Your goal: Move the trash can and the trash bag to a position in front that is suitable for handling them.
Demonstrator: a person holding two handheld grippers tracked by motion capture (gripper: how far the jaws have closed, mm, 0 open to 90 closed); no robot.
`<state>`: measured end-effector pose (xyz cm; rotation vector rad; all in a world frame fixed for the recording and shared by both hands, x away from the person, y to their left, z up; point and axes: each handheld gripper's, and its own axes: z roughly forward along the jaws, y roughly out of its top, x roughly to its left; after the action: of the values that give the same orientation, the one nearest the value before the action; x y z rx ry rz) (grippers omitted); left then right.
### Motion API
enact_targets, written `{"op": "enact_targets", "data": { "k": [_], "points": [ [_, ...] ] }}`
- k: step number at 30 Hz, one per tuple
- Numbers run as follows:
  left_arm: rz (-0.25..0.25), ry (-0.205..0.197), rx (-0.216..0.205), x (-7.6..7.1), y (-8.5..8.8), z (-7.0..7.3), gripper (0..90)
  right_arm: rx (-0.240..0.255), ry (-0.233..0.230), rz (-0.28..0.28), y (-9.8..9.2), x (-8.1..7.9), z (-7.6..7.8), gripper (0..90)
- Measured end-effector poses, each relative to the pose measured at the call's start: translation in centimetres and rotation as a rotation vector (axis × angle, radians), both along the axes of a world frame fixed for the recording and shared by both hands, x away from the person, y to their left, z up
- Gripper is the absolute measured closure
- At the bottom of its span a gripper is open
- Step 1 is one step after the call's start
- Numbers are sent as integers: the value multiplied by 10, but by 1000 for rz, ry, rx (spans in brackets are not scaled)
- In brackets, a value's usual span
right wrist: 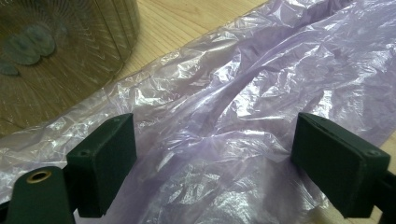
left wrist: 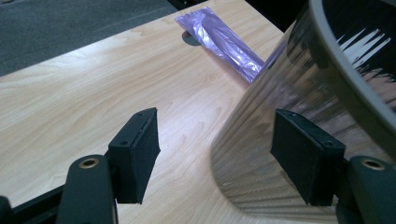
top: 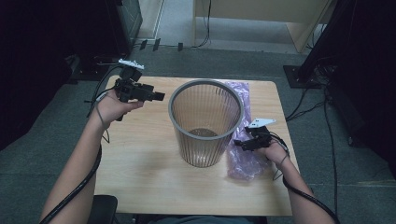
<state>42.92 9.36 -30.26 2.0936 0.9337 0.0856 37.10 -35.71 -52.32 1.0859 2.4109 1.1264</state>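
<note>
I hold one gripper in each hand over a wooden table (top: 140,158).

My left gripper (top: 159,96) is up in the air near the far left corner of the table. It points sideways at the bin (top: 205,122). Its jaws are apart and nothing is between them. In the left gripper view, the wood of the table shows through the gap, and the ribbed side of the bin (left wrist: 299,93) is close behind the jaw on the right of that picture. I cannot tell if that jaw touches the bin or is just beside it.

The bin is see-through with a grey rim. It stands upright in the middle of the table, a bit nearer the far edge.

My right gripper (top: 238,143) is low down near the right edge of the table, just beside the foot of the bin. It is over the purple plastic bag (top: 243,163). Its jaws are wide apart and they do not pinch the bag. In the right gripper view, the crinkly bag (right wrist: 233,102) lies flat under and between my two jaws, and the bottom of the bin (right wrist: 60,56) is at the top left of that picture.

The bag lies in a long strip on the right side of the table. It goes from the far edge, behind the bin, down toward the near edge. Part of it is tucked right against the bin.
</note>
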Motion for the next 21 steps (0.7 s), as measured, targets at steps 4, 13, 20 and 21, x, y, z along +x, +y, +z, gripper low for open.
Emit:
{"op": "enact_targets", "data": {
  "k": [4,13,20,21],
  "points": [
    [-5,-9,6,1,-3,8,318,-2,0,0,0,0,0,138],
    [-16,-22,-6,4,-9,23,320,-5,0,0,0,0,0,137],
    [-28,-41,0,4,-17,33,320,-19,-8,1,2,-1,0,136],
    [-30,-44,-1,4,-19,34,320,-21,-9,1,2,-1,0,136]
  ]
}}
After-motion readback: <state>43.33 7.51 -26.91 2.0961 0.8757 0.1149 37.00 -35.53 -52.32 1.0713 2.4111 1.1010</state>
